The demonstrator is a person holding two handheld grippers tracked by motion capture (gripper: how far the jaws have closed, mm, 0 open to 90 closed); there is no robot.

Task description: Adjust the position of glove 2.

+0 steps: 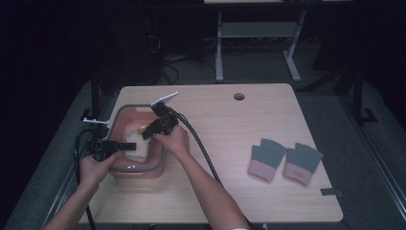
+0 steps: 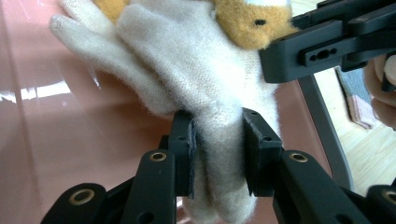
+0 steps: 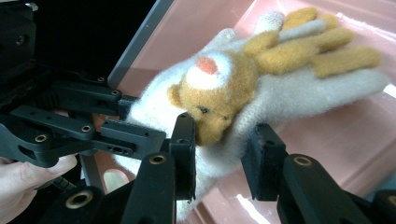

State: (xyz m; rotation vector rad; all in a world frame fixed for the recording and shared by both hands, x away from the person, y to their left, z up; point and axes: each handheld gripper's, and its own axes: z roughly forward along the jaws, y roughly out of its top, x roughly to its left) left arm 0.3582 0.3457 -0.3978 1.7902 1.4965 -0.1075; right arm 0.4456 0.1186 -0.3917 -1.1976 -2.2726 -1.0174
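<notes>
glove: cream knit glove (image 2: 201, 84) with an orange bear face, sitting in the pink bin (image 1: 125, 117)
left gripper (image 2: 217, 154): jaws clamped tight on the glove's cuff end
right gripper (image 3: 219, 149): jaws slack either side of the bear face, pads not pressing
nearby: pair of grey-pink gloves (image 1: 283, 162) on the table, well right of the bin

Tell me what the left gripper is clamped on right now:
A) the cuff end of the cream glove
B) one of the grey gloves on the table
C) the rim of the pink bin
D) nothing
A: in the left gripper view, the left gripper pinches the cream glove at its narrow cuff end, over the pink bin.
</notes>
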